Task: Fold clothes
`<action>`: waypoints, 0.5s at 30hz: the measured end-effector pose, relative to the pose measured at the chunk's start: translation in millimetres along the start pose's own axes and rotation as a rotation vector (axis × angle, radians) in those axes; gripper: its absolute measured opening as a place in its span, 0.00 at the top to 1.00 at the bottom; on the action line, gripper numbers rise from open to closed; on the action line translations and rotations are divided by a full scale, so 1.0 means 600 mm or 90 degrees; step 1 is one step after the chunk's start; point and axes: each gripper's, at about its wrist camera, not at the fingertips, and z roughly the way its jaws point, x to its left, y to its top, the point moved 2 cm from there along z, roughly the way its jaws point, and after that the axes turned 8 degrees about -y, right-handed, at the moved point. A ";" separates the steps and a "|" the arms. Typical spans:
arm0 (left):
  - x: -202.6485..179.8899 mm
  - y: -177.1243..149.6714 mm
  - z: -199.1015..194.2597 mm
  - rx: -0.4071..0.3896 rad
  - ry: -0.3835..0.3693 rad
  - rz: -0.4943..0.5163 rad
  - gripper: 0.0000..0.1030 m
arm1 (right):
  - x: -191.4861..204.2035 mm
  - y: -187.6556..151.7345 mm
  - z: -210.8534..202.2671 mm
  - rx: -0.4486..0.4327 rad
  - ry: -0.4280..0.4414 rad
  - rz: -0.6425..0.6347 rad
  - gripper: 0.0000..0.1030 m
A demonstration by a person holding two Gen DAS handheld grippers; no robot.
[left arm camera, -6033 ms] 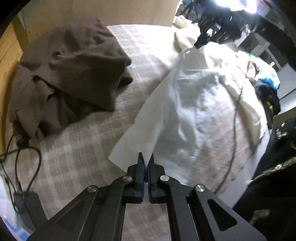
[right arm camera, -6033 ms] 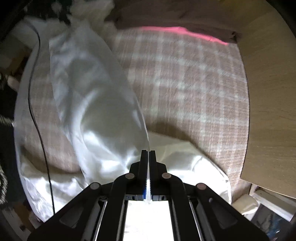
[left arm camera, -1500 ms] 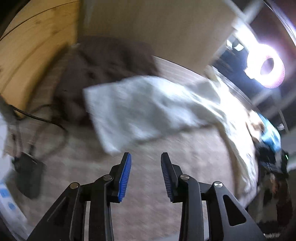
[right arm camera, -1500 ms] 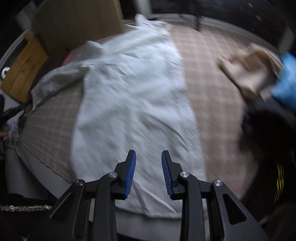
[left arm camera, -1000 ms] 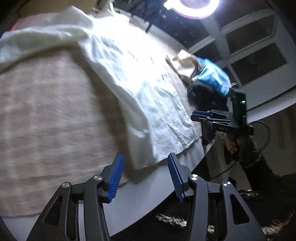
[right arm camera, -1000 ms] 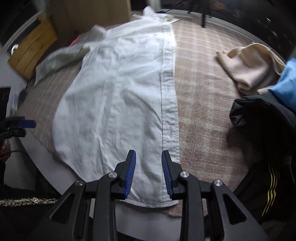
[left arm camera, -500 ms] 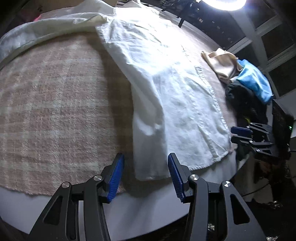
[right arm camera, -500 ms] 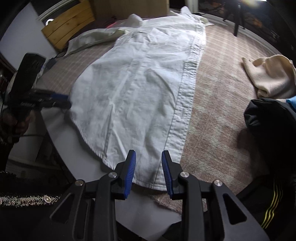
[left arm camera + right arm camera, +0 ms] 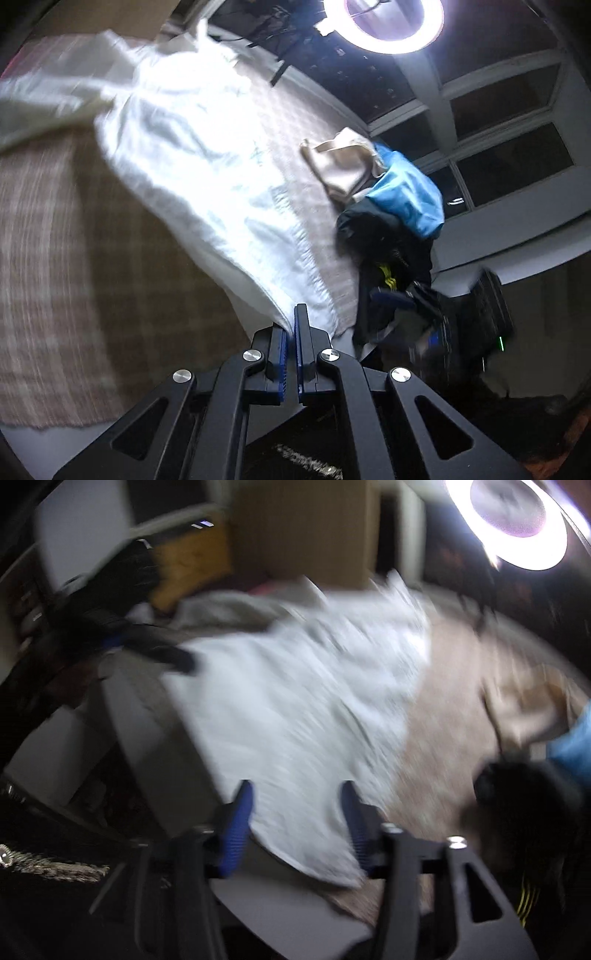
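Observation:
A white shirt [image 9: 192, 162] lies spread on the checked cloth [image 9: 55, 258] over the table. My left gripper [image 9: 291, 323] is shut on the shirt's near hem corner, which rises off the cloth. In the blurred right wrist view the white shirt [image 9: 303, 709] runs away from me. My right gripper [image 9: 296, 794] stands over its near hem with jaws wide and opening, and the fabric lies below and between the fingers with no pad pressing on it. The left gripper [image 9: 166, 657] shows at the hem's far left corner. The right gripper [image 9: 402, 299] appears dimly beyond the table edge.
A beige garment [image 9: 343, 166], a blue one [image 9: 406, 192] and a black one [image 9: 384, 247] are heaped to the right of the shirt. A ring light [image 9: 391, 22] glares above. A wooden panel [image 9: 303, 531] stands behind the table, and the grey table edge [image 9: 162, 746] runs close.
My left gripper has closed on the shirt's hem corner and lifted it. My right gripper's jaws have spread wider and its view has rolled and risen.

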 end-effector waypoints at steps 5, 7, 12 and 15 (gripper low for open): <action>-0.026 0.021 0.011 0.027 -0.004 0.038 0.97 | 0.101 0.041 0.012 -0.061 -0.020 -0.083 0.43; -0.031 0.021 0.015 0.042 0.002 0.051 0.97 | 0.122 0.058 0.024 -0.071 -0.032 -0.093 0.43; -0.001 0.002 0.007 0.073 0.037 0.047 0.98 | 0.142 0.079 0.056 -0.060 -0.041 -0.113 0.43; 0.030 -0.012 0.006 0.090 0.043 0.027 0.98 | 0.144 0.067 0.085 -0.019 -0.023 -0.121 0.43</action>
